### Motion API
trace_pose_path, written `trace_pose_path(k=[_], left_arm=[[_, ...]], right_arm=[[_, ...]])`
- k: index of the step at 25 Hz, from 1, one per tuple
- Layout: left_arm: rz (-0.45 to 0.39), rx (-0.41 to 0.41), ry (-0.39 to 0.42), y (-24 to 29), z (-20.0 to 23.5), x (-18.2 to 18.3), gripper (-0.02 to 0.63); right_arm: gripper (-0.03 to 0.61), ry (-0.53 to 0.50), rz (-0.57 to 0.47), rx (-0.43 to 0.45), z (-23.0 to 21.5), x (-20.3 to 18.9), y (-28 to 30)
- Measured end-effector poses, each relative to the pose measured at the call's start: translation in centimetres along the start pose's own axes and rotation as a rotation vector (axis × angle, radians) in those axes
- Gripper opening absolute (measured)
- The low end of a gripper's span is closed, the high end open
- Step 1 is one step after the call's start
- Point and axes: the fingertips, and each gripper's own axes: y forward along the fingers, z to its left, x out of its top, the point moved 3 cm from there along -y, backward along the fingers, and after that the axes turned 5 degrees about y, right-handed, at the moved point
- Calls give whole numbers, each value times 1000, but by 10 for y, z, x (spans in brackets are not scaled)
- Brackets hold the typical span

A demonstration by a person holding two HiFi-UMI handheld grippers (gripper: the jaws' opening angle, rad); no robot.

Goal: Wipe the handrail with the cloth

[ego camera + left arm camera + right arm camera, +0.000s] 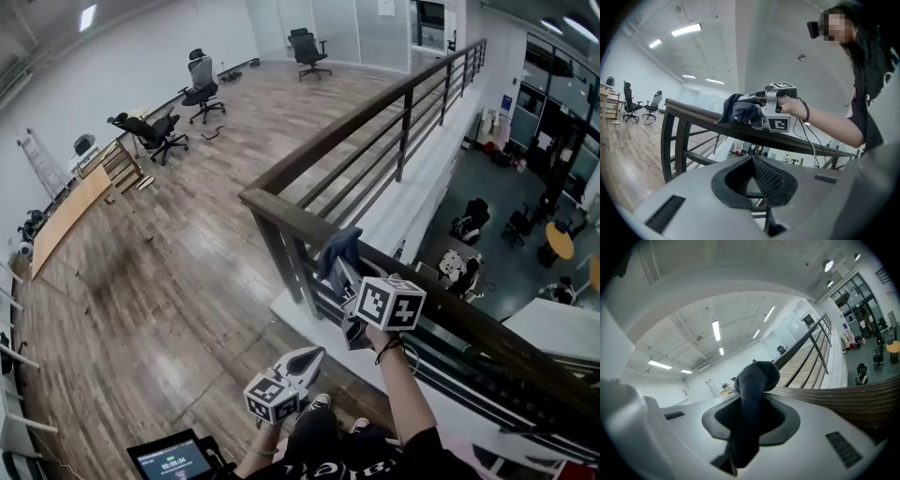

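Right gripper (349, 286) clenched on cloth (752, 394), cloth laid on handrail (450, 314) top near its corner, likely for wiping contact; left gripper (302, 360) clenched, empty, held low, clear of rail

The cloth (339, 249) hides the handrail (281, 212) section beneath it.

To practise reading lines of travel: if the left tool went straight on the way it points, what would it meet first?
The left tool would probably meet the railing's lower bars, beneath the handrail; depth is unclear.
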Motion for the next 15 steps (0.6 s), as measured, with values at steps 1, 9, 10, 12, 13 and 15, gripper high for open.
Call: trace_pose_path(k=[1,9,10,12,13,15], left_arm=[[2,-10,1,1,10,3,0],[66,-151,-4,26,68,6,0],[75,-176,-2,30,71,4,0],[85,-223,0,38,76,0,0],[88,-247,-1,43,76,-3,0],[96,-297,-5,55,71,-7,0]], right_arm=[[92,4,-1,-20,-2,-1,7],[92,59,-73,-182,-39,3,-1],[92,64,-87,-200,-43,3,-7],[92,68,-112,-241,-51,3,-23],[92,68,-126,-266,-56,2,-33],[92,72,-159,-321,-66,3,-58]])
